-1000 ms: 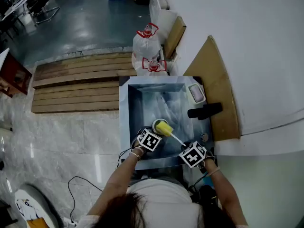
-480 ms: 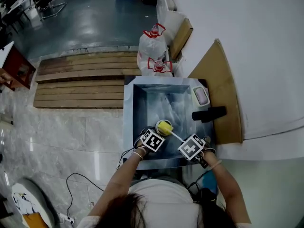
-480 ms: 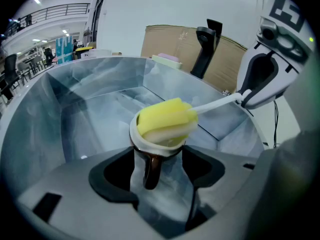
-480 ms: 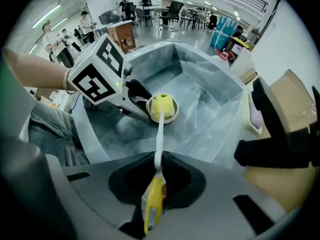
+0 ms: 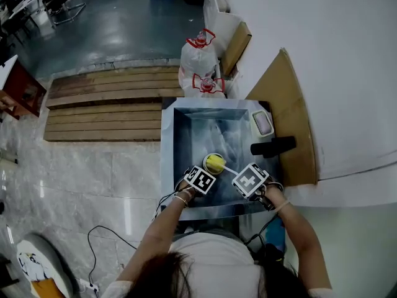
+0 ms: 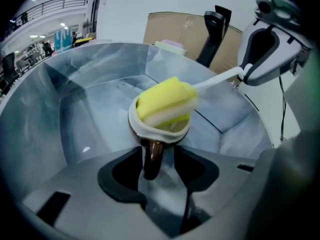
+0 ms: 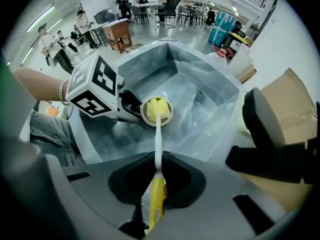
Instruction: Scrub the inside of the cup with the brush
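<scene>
Steel sink [image 5: 167, 154], small tray [image 5: 263, 124] on rim

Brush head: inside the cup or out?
Partly in: the yellow brush head sits in the mouth of the cup, most of it above the rim.

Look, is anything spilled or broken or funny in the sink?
Nothing is spilled or broken. The only funny bit: the brush has its yellow sponge head poking out over the rim of the cup, tilted, not deep inside. The cup is in the sink.
</scene>
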`<state>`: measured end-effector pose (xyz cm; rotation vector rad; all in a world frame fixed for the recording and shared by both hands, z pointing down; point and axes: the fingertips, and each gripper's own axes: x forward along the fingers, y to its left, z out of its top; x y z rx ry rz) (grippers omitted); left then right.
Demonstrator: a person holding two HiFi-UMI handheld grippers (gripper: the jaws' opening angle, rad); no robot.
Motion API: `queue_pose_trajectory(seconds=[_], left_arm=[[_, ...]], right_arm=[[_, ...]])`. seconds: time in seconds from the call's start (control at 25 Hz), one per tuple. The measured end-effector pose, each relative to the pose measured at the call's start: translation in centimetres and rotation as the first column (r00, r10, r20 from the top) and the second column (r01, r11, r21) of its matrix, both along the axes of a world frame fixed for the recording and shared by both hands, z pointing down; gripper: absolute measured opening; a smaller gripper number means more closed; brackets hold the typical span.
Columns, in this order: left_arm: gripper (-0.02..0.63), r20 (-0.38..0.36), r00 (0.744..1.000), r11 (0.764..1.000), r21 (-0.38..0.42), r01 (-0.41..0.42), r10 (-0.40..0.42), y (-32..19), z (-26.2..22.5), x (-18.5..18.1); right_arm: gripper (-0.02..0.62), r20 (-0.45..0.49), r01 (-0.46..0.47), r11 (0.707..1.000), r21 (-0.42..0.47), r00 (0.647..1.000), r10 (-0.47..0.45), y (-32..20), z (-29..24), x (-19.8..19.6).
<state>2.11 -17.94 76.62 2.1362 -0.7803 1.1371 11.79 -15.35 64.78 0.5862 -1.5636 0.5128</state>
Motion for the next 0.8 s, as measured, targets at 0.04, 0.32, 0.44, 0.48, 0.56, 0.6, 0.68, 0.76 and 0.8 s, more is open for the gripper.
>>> queue_pose_trajectory(seconds=[0.04, 0.32, 0.44, 0.48, 0.56, 0.6, 0.68, 0.76, 0.8], left_arm=[[0.186, 0.008, 1.000, 1.000, -0.007, 0.004, -0.004, 0.1, 0.1, -0.2], [0.167, 0.026, 1.000, 1.000, -0.019, 0.015, -0.015, 0.4, 0.3, -0.5], [0.167, 0.026, 1.000, 1.000, -0.019, 0.016, -0.015, 0.4, 0.3, -0.5], [0.167, 0.026, 1.000, 1.000, -0.019, 0.015, -0.014, 0.4, 0.3, -0.5], [0.166, 0.025, 1.000, 1.000, -0.017, 0.015, -0.015, 0.4, 0.2, -0.5], [0.166, 0.025, 1.000, 1.000, -0.016, 0.016, -0.015, 0.4, 0.2, -0.5], [0.166, 0.024, 1.000, 1.000, -0.015, 0.016, -0.015, 0.4, 0.2, -0.5], [0.166, 0.024, 1.000, 1.000, -0.015, 0.015, -0.015, 0.3, 0.3, -0.5], [0.166, 0.024, 1.000, 1.000, -0.016, 0.015, -0.014, 0.3, 0.3, -0.5]], right_arm=[[0.057, -0.001, -0.004, 1.000, 0.003, 1.000, 0.004, -0.2, 0.0, 0.0], [0.057, -0.030, -0.049, 0.998, -0.026, 0.998, 0.048, -0.8, 0.6, 0.4], [0.055, -0.021, -0.060, 0.997, -0.052, 0.998, 0.059, -0.5, 0.5, 0.1], [0.055, -0.020, -0.063, 0.996, -0.062, 0.998, 0.062, -0.5, 0.4, 0.0], [0.055, -0.016, -0.057, 0.995, -0.081, 0.998, 0.056, -0.3, 0.3, -0.3], [0.055, -0.013, -0.052, 0.995, -0.091, 0.999, 0.051, -0.3, 0.3, -0.5], [0.055, -0.009, -0.053, 0.992, -0.111, 0.999, 0.053, -0.1, 0.2, -0.7], [0.055, -0.002, -0.055, 0.990, -0.128, 0.998, 0.055, 0.0, 0.1, -1.0], [0.055, 0.003, -0.054, 0.989, -0.138, 0.998, 0.055, 0.0, 0.0, -1.1]])
